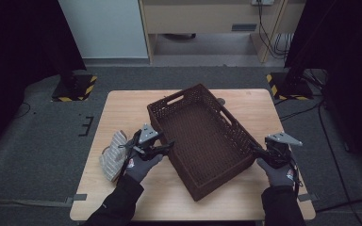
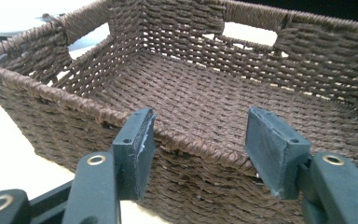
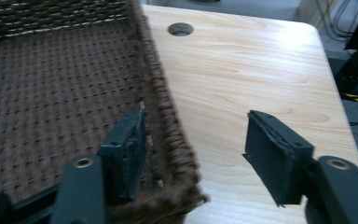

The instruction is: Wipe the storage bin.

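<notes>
Surface: pale wooden surface (image 1: 122,106) carries my dark brown woven rectangular basket (image 1: 202,136), set askew.
Left gripper (image 2: 198,140): open wide, holding nothing, facing the near wall.
Right gripper (image 3: 193,149): open, straddling the rim corner without pinching, I think for moving the basket.

A light wooden table (image 1: 122,106) seen from above holds a dark brown woven basket (image 1: 202,141), set at an angle. A gloved hand's left gripper (image 1: 162,147) reaches its near left wall; the right gripper (image 1: 258,151) reaches its right corner. A striped cloth (image 1: 112,154) lies just left of the left hand.
</notes>
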Demonstrator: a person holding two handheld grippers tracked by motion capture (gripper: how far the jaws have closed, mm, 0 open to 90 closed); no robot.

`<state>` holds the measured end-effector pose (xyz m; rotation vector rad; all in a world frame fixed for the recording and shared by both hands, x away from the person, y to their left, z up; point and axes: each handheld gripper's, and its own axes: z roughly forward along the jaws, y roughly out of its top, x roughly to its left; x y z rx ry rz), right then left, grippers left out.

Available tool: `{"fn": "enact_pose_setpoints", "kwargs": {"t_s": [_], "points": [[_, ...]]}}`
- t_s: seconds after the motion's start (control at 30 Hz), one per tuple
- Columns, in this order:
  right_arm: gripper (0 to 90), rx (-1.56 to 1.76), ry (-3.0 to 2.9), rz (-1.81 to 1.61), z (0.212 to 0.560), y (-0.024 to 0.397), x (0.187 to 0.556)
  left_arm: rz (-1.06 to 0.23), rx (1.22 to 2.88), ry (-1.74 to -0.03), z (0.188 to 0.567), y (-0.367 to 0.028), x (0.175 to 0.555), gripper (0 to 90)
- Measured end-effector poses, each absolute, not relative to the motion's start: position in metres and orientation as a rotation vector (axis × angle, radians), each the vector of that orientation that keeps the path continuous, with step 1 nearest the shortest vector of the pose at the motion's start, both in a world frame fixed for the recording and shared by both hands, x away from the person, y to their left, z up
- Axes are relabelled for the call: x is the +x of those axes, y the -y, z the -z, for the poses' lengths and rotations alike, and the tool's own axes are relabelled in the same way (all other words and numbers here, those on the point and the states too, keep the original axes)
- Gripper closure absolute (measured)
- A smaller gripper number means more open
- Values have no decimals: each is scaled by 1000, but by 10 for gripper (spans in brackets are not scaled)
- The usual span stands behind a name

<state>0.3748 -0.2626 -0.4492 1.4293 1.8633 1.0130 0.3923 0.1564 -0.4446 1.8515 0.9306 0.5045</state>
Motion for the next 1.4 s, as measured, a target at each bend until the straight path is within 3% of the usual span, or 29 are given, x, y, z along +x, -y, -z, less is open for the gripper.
{"fn": "enact_pose_setpoints", "kwargs": {"t_s": [0.33,0.7,0.9,1.4], "points": [[361,1411,-1843,-963,457,270,395,-514,1845,-938,446,-158,395,406],[340,1416,-1851,-1066,445,268,369,-500,1851,-941,447,-153,392,387],[331,1437,-1844,-1059,449,269,375,-527,1839,-940,439,-162,394,389],[331,1420,-1818,-968,456,275,392,-621,1752,-1110,434,-208,445,360]]}}
